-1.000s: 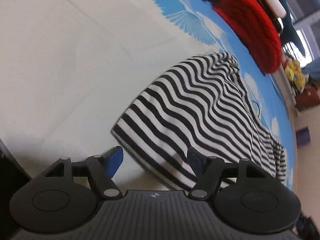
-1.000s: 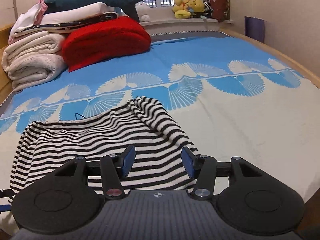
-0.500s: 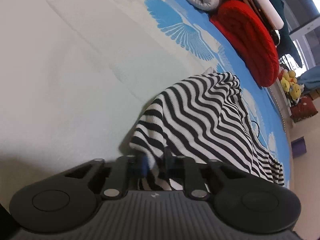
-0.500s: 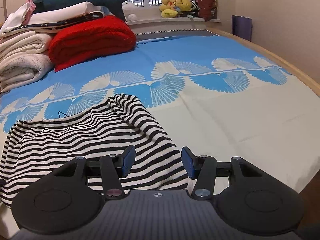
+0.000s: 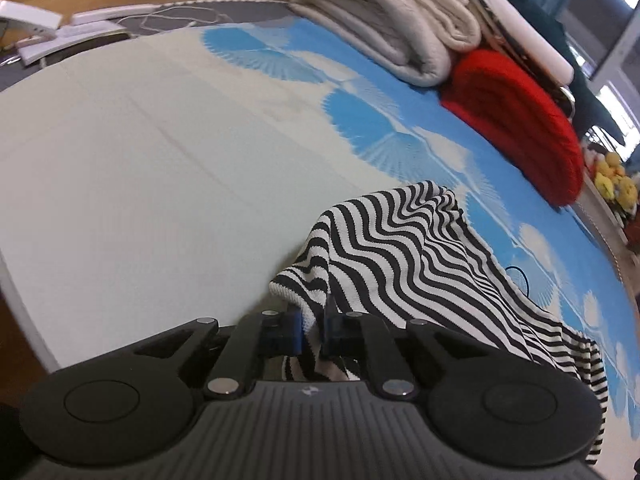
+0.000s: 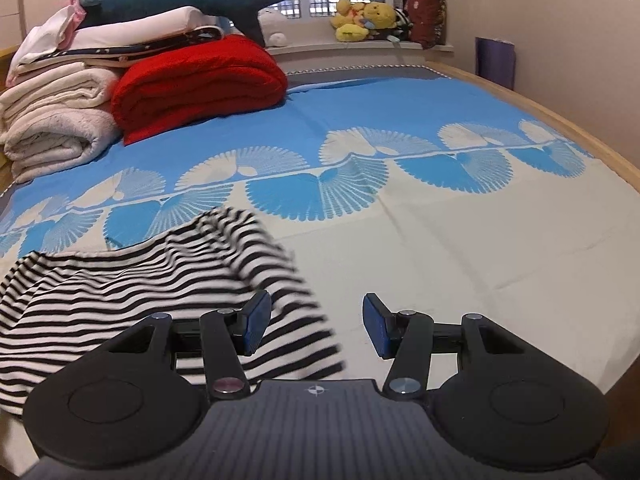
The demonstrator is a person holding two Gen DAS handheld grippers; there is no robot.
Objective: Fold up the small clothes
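Note:
A black-and-white striped garment [image 5: 408, 256] lies on the bed. My left gripper [image 5: 312, 326] is shut on its near hem corner and holds that corner lifted, so the cloth drapes away to the right. In the right wrist view the striped garment [image 6: 132, 280] lies at the lower left, its right edge blurred. My right gripper [image 6: 316, 322] is open and empty above the garment's right edge; its left finger [image 6: 256, 316] is over the cloth and its right finger [image 6: 374, 320] is over bare sheet.
The bed sheet [image 6: 460, 240] is cream near me and blue with fan prints farther off. A red folded blanket [image 6: 196, 80] and stacked white blankets [image 6: 52, 120] sit at the far left. Plush toys [image 6: 360, 20] line the windowsill. A white device with cables [image 5: 52, 32] lies at the bed's far corner.
My left gripper closed on the garment's hem corner and lifted it. My right gripper stayed open and shifted right, so the garment now sits more to its left.

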